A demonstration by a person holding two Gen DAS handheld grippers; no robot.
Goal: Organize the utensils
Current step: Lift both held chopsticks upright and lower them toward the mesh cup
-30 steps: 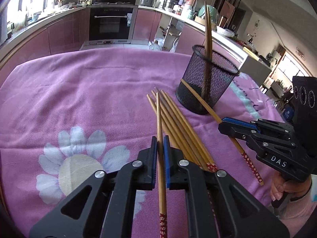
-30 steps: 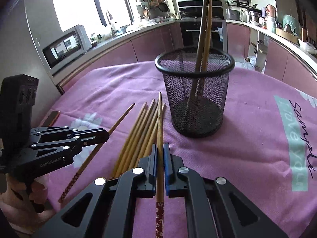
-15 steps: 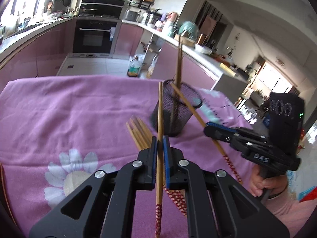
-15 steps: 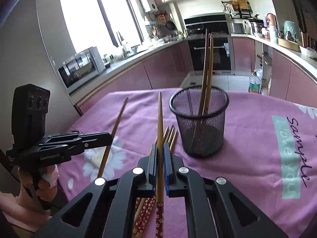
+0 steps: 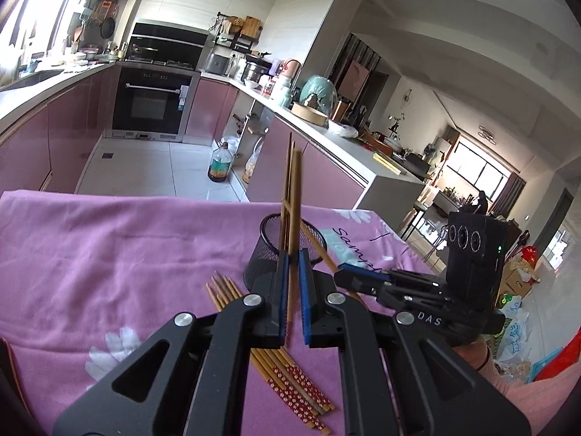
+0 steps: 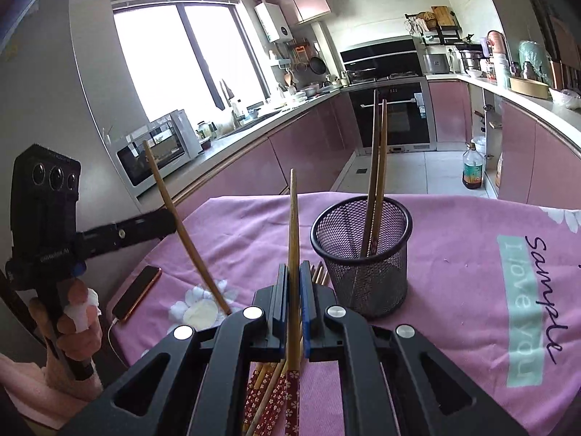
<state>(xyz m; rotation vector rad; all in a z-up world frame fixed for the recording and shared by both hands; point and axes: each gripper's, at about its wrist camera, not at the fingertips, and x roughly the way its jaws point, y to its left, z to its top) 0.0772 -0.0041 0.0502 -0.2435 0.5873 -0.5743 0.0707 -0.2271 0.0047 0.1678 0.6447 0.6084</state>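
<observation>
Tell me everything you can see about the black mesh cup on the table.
The black mesh cup is a round wire-mesh holder with a solid rim, see-through walls and a dark base. It stands upright on the pink flowered tablecloth, past the loose chopsticks lying flat. Two chopsticks already stand in it, thin ends up, leaning against the rim. Neither gripper touches it; each holds one chopstick raised in front of it.
</observation>
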